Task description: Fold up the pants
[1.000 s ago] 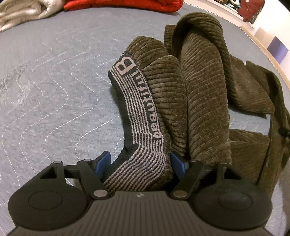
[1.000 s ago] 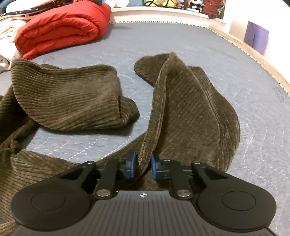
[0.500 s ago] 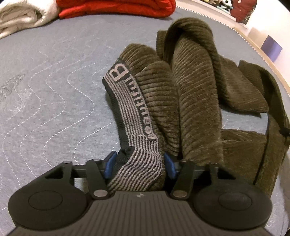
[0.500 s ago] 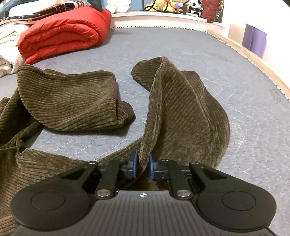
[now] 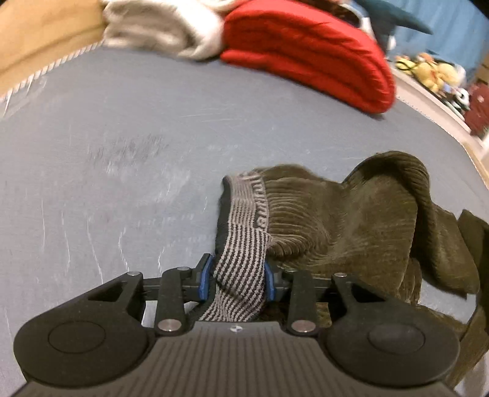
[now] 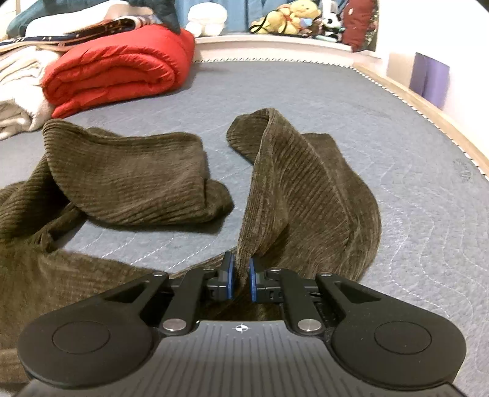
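Olive corduroy pants [image 5: 351, 213] lie crumpled on a grey quilted mattress [image 5: 122, 152]. Their striped grey-and-black waistband [image 5: 241, 250] runs between the blue pads of my left gripper [image 5: 237, 276], whose jaws are closing and press on the band from both sides. In the right wrist view one pant leg [image 6: 305, 189] rises as a ridge from my right gripper [image 6: 240, 276], which is shut on a fold of it. The other leg [image 6: 128, 180] lies bunched to the left.
A rolled red quilt [image 6: 116, 73] and a cream blanket [image 6: 18, 91] sit at the far left of the mattress. Stuffed toys [image 6: 290, 18] line the shelf behind. The mattress edge [image 6: 428, 113] curves along the right, with a purple box [image 6: 429, 79] beyond.
The left gripper's jaws have narrowed onto the waistband, and it has lifted and swung left, pulling the band with it. The right gripper tightened slightly on the leg fold and barely moved.
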A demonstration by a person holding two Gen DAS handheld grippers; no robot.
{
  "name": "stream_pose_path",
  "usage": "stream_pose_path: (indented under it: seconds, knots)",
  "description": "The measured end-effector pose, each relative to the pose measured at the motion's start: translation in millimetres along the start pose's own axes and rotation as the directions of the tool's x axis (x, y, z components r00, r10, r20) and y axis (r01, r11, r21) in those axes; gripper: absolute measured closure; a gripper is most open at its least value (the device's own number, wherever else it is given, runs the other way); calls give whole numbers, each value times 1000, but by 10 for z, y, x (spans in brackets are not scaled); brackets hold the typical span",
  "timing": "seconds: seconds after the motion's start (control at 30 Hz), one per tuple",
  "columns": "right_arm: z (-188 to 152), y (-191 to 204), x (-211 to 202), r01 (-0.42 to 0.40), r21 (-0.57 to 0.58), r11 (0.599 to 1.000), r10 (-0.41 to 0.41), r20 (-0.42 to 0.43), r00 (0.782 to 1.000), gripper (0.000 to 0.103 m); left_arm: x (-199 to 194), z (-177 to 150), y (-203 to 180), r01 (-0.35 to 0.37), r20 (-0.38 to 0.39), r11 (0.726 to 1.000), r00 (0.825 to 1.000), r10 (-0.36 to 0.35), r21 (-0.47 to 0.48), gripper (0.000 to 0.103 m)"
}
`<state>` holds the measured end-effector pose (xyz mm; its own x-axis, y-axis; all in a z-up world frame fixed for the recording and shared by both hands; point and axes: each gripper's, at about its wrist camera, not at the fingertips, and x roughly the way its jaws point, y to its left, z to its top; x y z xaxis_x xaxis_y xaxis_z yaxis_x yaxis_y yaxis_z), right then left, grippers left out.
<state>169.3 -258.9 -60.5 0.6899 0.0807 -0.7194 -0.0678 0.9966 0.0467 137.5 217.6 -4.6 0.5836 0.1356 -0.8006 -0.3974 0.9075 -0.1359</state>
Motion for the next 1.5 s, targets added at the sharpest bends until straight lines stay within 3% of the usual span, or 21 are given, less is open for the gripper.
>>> stream_pose_path:
  seconds: [0.13,0.23,0.27,0.3,0.37,0.4,0.5,0.7,1.5]
  knots:
    - [-7,2,11,4,-13,1000,-4,-29,1000,92,-36,-22,-125,-29,-6,998,1000,29,62,59]
    - [0,6,15,0,-10,1000,0,-40,999,89,-92,36,-60,-12,5,1000,1000,12,29,52]
    - [4,2,25,2,-2,1000,-2,-44,999,85,-97,28,-87,-26,15,999,1000,25,20,45]
    - [8,0,40,5,1,1000,-5,-51,999,70,-124,31,-106,-41,35,999,999,40,11,41]
    - [11,5,52,20,-4,1000,-20,-47,999,51,-175,19,-184,-54,77,998,996,52,17,36]
    - [14,13,55,24,-10,1000,-24,-44,999,45,-201,18,-239,-57,94,998,994,53,35,31]
    - [27,33,90,31,-21,999,-32,-43,999,36,-197,-31,-467,-42,118,991,993,28,124,27]
    - [19,77,229,58,-40,997,-61,-74,995,35,-85,-151,-715,-19,107,972,994,-7,235,26]
    - [12,69,229,99,-49,994,-102,-70,992,38,-89,-196,-763,-15,105,969,994,-11,245,24]
